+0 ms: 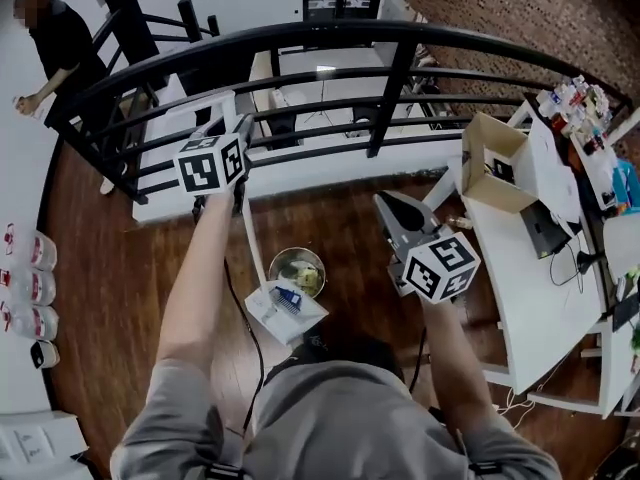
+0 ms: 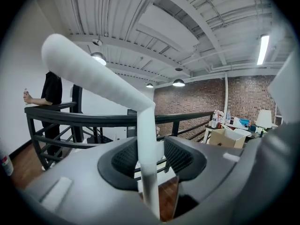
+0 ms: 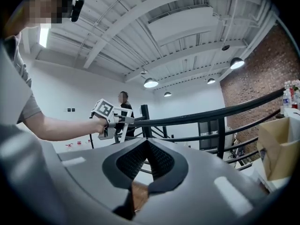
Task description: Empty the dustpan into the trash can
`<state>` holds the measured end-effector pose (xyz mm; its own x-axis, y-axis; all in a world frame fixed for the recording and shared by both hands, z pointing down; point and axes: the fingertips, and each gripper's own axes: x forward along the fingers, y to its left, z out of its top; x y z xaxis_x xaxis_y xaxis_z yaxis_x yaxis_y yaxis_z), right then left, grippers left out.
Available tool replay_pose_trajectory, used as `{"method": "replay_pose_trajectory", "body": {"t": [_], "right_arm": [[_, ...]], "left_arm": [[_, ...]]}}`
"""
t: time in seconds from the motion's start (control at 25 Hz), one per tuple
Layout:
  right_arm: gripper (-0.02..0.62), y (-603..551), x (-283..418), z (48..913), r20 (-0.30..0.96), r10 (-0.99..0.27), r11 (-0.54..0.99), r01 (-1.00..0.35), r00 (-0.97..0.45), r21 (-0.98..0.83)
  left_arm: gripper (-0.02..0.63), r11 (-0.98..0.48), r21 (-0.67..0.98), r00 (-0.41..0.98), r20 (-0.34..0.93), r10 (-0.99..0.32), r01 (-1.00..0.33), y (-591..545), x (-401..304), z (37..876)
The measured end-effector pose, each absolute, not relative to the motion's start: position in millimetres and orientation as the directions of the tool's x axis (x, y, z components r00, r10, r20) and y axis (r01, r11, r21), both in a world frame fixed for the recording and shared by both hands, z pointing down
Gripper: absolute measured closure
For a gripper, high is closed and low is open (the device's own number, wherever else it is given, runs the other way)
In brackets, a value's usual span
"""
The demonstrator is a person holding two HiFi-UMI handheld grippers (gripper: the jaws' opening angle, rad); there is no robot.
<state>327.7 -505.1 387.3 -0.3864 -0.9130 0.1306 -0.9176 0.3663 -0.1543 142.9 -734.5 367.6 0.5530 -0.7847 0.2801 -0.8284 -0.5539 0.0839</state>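
Note:
In the head view a white dustpan (image 1: 285,310) carrying small blue bits hangs at the near edge of a round metal trash can (image 1: 275,264) on the wood floor. Its long white handle (image 1: 250,243) runs up to my left gripper (image 1: 240,133). In the left gripper view the left gripper (image 2: 147,149) is shut on this handle (image 2: 93,74), which bends and rises to the upper left. My right gripper (image 1: 385,203) hovers to the right of the can. Its jaws (image 3: 146,144) meet at the tips with nothing between them, and the left gripper (image 3: 108,114) shows beyond them.
A black curved railing (image 1: 400,68) runs just ahead of both grippers. A white table (image 1: 540,298) with an open cardboard box (image 1: 490,163) and clutter stands at the right. Another person (image 1: 55,38) stands by the railing at the far left. Bottles (image 1: 30,268) line the left edge.

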Motion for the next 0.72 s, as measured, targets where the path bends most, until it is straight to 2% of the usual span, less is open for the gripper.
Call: {"method": "replay_pose_trajectory", "body": {"t": [0.4,0.72], "right_arm": [[0.595,-604.6,370.5,398.1,0.136,-0.876,0.437,-0.881,-0.463,-0.181],[0.595,-670.2,367.9,399.9,0.152,-0.819,0.530,-0.831,-0.553,-0.169]], "left_arm": [[0.439,-0.557,0.114,0.556,0.363,-0.747,-0.823,-832.4,204.3,417.9],[0.440,-0.565,0.137,0.567,0.396,-0.722,-0.814,-886.3,232.5,447.3]]}}
